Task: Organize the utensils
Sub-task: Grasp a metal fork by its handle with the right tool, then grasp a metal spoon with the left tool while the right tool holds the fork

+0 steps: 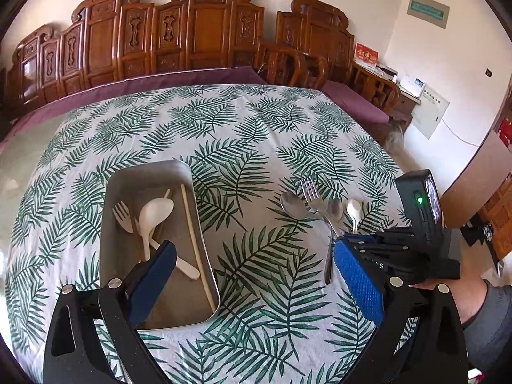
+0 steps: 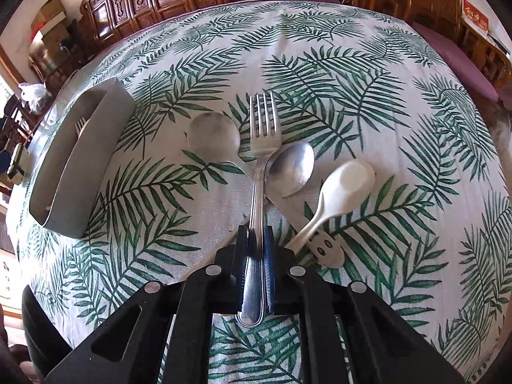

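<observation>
On the leaf-print tablecloth lie a metal fork (image 2: 264, 128), a large metal spoon (image 2: 214, 137), a smaller metal spoon (image 2: 292, 166) and a white plastic spoon (image 2: 348, 182), their handles crossing. My right gripper (image 2: 256, 240) is shut on the metal fork's handle, which shows between its blue pads. To the left stands a metal tray (image 1: 204, 256) holding a white fork (image 1: 123, 212), a white spoon (image 1: 156, 209) and chopsticks (image 1: 195, 243). My left gripper (image 1: 256, 249) hangs open over the tray's near right corner, with nothing between its fingers.
Carved wooden chairs (image 1: 192, 32) and a purple cushion (image 1: 355, 102) line the far side of the table. A person's hand (image 1: 448, 288) holds the right gripper at the right edge. Bare tablecloth (image 1: 208, 121) stretches behind the tray and utensils.
</observation>
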`<act>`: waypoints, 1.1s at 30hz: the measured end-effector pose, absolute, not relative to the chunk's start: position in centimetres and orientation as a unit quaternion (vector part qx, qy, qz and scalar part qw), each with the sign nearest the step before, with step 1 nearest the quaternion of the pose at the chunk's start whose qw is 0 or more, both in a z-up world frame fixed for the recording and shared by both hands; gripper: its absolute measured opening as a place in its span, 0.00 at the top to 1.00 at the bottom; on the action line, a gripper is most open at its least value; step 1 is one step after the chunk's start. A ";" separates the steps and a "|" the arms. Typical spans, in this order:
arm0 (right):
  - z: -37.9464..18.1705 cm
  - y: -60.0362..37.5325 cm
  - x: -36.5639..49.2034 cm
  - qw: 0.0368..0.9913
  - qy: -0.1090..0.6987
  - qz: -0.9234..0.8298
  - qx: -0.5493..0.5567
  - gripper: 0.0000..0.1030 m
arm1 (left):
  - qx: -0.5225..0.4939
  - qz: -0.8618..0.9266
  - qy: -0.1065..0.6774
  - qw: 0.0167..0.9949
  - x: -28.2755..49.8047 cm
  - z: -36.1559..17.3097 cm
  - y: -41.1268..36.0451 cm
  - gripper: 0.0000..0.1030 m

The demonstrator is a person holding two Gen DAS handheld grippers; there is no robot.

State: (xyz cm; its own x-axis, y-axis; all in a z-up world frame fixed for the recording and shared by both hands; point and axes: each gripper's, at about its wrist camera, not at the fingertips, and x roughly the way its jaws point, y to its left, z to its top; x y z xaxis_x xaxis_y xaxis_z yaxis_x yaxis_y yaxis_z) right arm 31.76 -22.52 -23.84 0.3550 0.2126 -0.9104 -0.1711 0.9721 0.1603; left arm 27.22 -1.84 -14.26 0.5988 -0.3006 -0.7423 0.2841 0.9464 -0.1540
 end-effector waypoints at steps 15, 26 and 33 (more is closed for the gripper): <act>-24.1 -22.1 33.8 0.826 0.552 0.117 0.007 0.90 | -0.004 -0.167 0.428 0.888 27.3 -15.2 -2.9 0.08; -20.9 -25.3 31.9 0.845 0.516 0.139 0.030 0.91 | 0.008 -0.172 0.452 0.875 28.2 -17.5 -5.5 0.08; -20.6 -29.8 30.1 0.852 0.509 0.119 0.000 0.90 | 0.012 -0.171 0.471 0.866 29.7 -19.4 -8.2 0.08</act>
